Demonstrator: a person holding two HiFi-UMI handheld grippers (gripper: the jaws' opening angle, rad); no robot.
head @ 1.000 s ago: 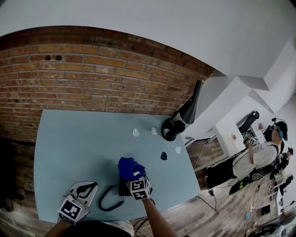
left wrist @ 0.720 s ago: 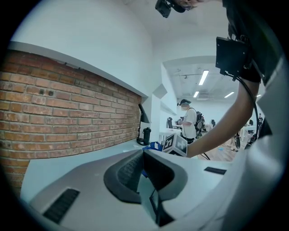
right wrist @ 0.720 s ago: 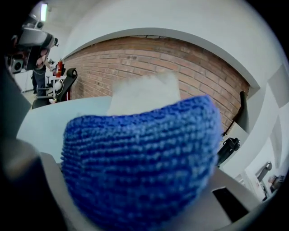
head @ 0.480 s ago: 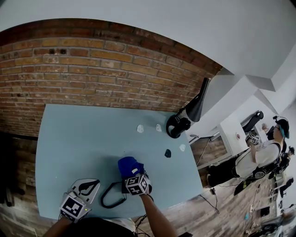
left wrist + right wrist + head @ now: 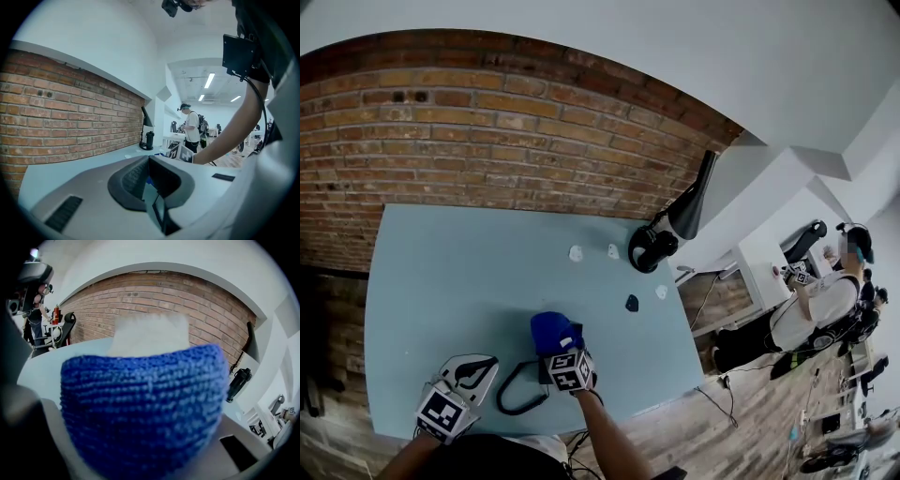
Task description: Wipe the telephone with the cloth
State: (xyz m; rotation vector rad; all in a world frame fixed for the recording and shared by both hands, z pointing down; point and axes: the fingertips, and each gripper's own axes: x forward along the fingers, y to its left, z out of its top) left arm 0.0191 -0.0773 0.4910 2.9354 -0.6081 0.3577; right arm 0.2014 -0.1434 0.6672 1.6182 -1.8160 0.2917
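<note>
The right claw [image 5: 559, 349] pinches the cloth [image 5: 551, 330] over the phone [image 5: 541, 373]. The left claw [image 5: 474, 372] is spread, empty. Wiping looks begun, with more to do.

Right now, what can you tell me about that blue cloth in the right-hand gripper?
The cloth is deep blue with a knitted, looped texture like microfibre, and it is bunched into a rounded wad. The right gripper is shut on it, and in the right gripper view the cloth fills most of the picture. It is held low over the near part of the light blue table, right by the black telephone. Whether it touches the telephone cannot be told.
</note>
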